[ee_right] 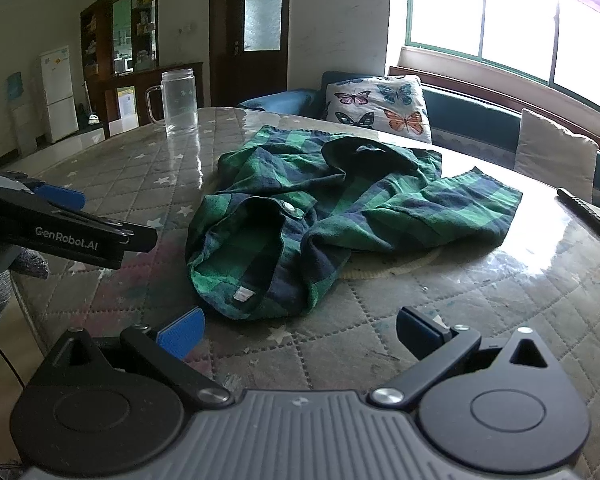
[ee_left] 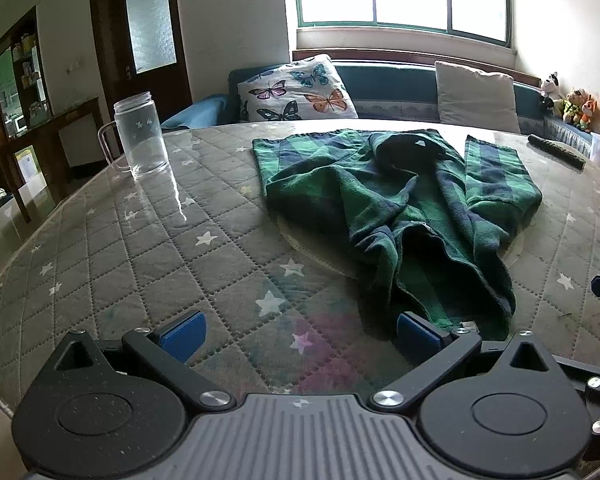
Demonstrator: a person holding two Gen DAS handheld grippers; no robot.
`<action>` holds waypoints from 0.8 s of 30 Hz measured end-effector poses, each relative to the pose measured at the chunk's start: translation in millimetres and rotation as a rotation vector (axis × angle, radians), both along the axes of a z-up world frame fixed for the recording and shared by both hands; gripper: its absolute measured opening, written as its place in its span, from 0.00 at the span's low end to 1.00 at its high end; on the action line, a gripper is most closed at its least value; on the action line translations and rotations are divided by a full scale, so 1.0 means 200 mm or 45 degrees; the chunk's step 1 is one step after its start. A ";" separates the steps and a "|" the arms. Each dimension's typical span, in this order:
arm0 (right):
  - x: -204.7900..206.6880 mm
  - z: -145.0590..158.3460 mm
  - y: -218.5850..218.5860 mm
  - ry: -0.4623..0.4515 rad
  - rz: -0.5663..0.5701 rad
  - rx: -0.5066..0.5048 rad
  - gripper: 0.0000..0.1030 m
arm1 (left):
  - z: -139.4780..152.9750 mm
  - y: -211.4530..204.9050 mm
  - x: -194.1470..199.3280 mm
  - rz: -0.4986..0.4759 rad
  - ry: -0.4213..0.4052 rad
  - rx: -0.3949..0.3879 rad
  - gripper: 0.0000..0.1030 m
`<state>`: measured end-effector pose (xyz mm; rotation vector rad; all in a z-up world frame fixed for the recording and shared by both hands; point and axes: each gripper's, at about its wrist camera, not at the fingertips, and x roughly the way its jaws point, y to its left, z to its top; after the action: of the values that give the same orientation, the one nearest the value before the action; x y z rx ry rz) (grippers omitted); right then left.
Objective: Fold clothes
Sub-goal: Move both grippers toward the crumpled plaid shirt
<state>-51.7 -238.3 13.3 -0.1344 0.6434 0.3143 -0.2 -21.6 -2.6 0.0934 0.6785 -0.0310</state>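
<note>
Garment: green and navy plaid flannel shirt [ee_left: 400, 204], crumpled and unfolded, centre of frame in both views; a white button [ee_right: 289, 207] and a white label [ee_right: 242, 295] show in the right wrist view.
Surface: round counter with grey quilted star-print cover under glossy clear sheet [ee_left: 160, 248]; the shirt lies on it, partly over a pale round mat [ee_right: 392, 270].
Left tool [ee_left: 298, 332]: blue-padded fingers spread wide, nothing between them, low in frame at the near hem of the shirt; its right finger [ee_left: 414, 334] sits just beside the cloth.
Right tool [ee_right: 298, 330]: fingers spread wide, pinching nothing, low in frame just short of the shirt's near edge.
Other items: clear glass mug with handle [ee_left: 140, 136], upper left of frame; dark remote control [ee_left: 556, 151], right edge of the counter.
Background: butterfly-print cushion [ee_left: 296, 90] on a sofa beyond the counter.
</note>
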 end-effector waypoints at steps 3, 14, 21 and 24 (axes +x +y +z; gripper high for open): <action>0.02 0.00 0.01 0.004 0.007 0.001 1.00 | 0.00 0.00 0.02 0.002 0.005 0.000 1.00; 0.10 0.01 0.02 0.016 0.020 -0.001 0.99 | 0.01 -0.01 0.08 -0.011 0.009 0.000 1.00; 0.16 0.02 0.02 0.030 0.023 0.003 0.96 | 0.03 -0.02 0.15 -0.025 0.008 0.004 1.00; 0.19 0.02 0.01 0.034 0.022 0.002 0.96 | 0.03 -0.02 0.18 -0.036 0.010 0.004 1.00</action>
<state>-13.3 -235.5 17.4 -0.1347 0.6688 0.3335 35.9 -25.9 3.1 0.1056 0.6852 -0.0574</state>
